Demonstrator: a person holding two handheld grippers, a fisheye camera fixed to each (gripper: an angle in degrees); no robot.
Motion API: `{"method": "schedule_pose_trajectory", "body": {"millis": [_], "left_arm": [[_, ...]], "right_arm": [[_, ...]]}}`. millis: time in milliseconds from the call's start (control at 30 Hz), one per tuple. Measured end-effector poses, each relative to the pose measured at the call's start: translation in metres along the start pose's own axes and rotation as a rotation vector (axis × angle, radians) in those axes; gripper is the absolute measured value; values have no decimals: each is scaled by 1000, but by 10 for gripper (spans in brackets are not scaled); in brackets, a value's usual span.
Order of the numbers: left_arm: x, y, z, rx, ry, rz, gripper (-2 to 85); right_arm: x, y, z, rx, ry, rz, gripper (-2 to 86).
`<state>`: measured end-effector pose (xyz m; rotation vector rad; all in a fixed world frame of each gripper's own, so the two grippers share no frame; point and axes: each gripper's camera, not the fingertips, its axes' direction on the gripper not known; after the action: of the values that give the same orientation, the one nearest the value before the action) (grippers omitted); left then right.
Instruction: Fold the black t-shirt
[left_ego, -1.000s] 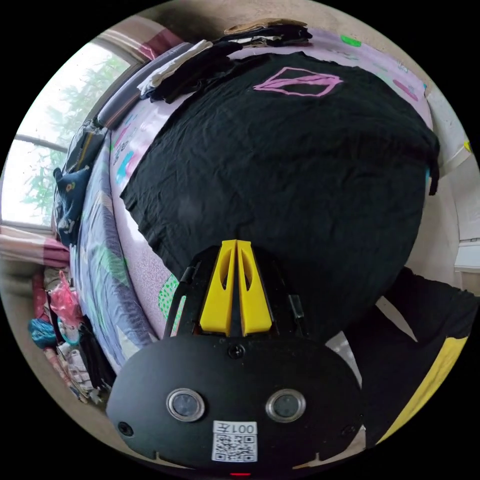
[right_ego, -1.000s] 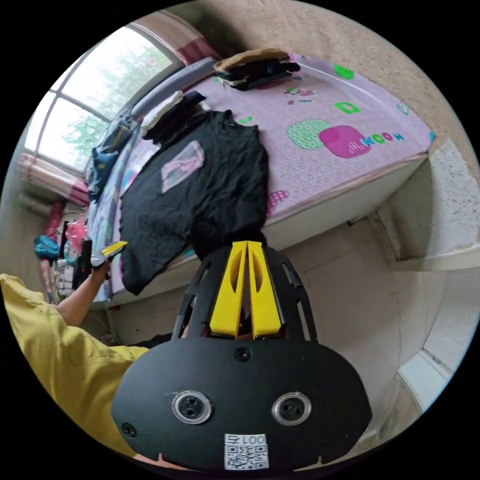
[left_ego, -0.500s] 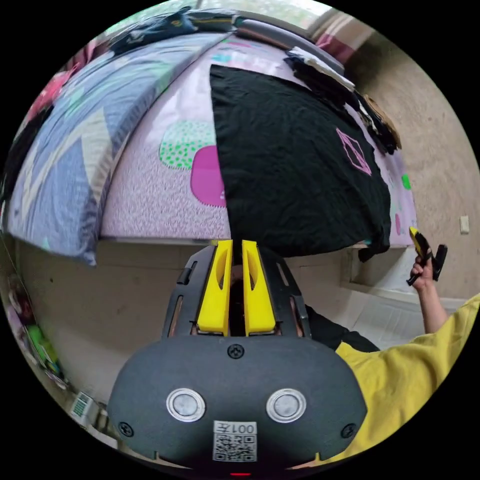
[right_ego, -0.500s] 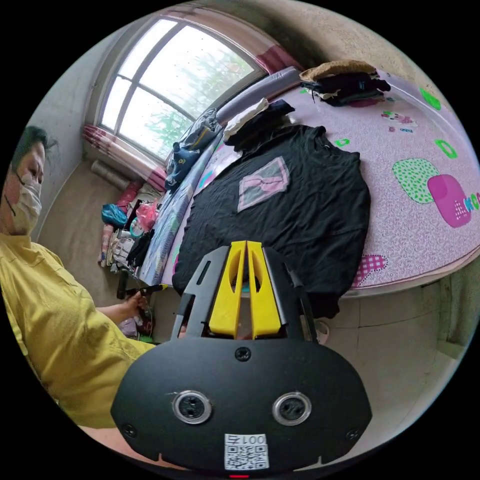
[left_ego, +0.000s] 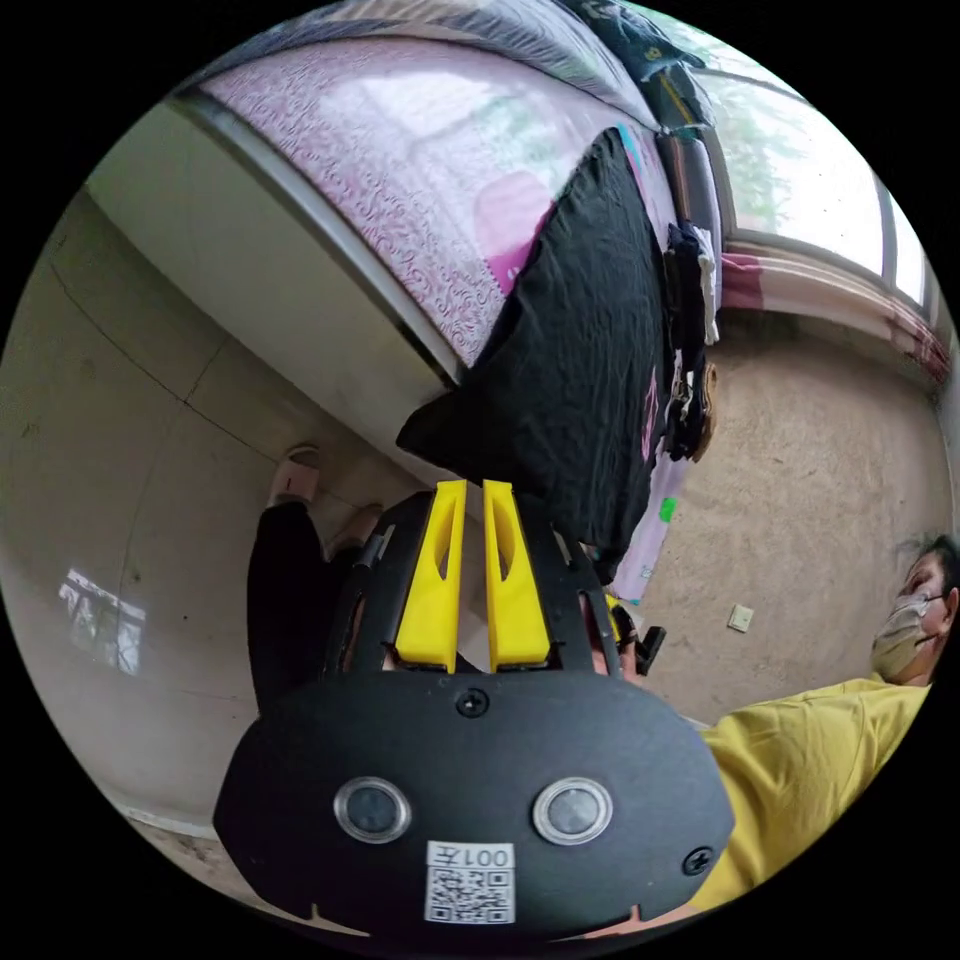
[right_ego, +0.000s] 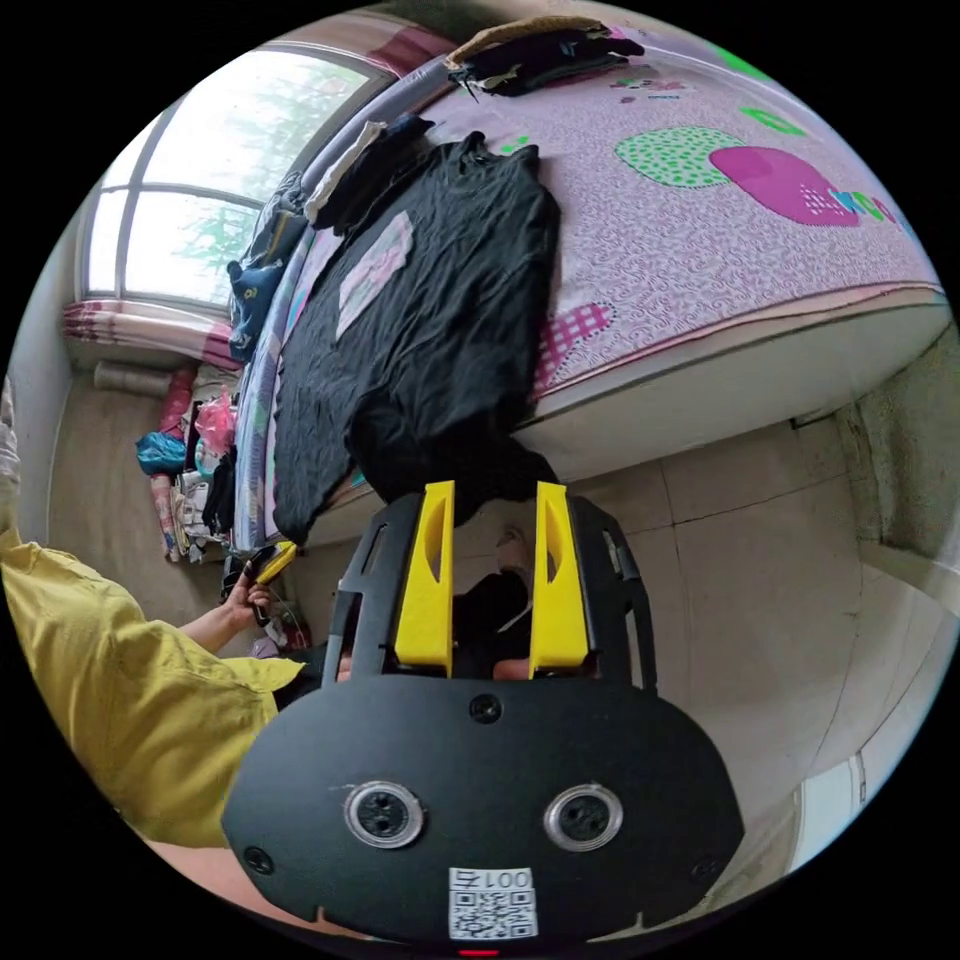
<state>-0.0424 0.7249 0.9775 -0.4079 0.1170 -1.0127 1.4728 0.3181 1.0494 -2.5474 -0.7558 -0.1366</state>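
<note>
While the black t-shirt (right_ego: 430, 300) lies spread flat on the pink patterned bed cover (right_ego: 700, 230), I hold both claws off the bed's near edge, over the pale tiled floor (right_ego: 760, 570). My right claw (right_ego: 492, 495) has its yellow jaws standing well apart with nothing between them; through the gap I see only floor and something dark and low that I cannot make out. Just beyond its tips the shirt's lower corner droops over the edge of the bed, close to the jaws but not touched by them. My left claw (left_ego: 467, 492) has its jaws drawn near each other, leaving a narrow slit, and nothing is gripped there either. Ahead of its tips and a little to the right, the shirt's other hanging corner (left_ego: 440, 435) dangles off the mattress edge, apart from the jaws.

From the right claw, the shirt stretches away from me with its pale pink print (right_ego: 375, 270) facing up and its collar at the far end. Past the collar a stack of folded dark clothes (right_ego: 540, 55) sits on the cover, and another pile of dark and white clothes (right_ego: 365, 170) lies to the far left, next to the window (right_ego: 200, 200). My yellow sleeve (right_ego: 130, 700) shows low on the left, and beyond it my left claw (right_ego: 268, 565) appears small, just below the shirt's left corner.
</note>
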Motion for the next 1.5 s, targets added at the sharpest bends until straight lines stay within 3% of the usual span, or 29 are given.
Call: {"method": "schedule_pose_trajectory", "body": {"millis": [200,367,667,1067,1367,1500], "left_arm": [[-15,-21,19,-41,-17,0,-3],[-23,-37,33,-65,-25,20,-1],[-53,-44,42,6,-17,-40,2],[-102,-36,63,104,50,-110,4],[-140,-37,81,211,152,-144,17],[-161,-40,93,260,283,-143,21]], "right_arm": [[26,-17,8,-39,3,-52,125],[15,-37,29,-184,-12,-225,126],[22,-50,22,-133,-119,-224,29],[19,-74,-45,-182,-172,-265,10],[-2,-84,-47,-237,-155,-289,9],[-5,-86,-48,-242,-153,-266,8]]}}
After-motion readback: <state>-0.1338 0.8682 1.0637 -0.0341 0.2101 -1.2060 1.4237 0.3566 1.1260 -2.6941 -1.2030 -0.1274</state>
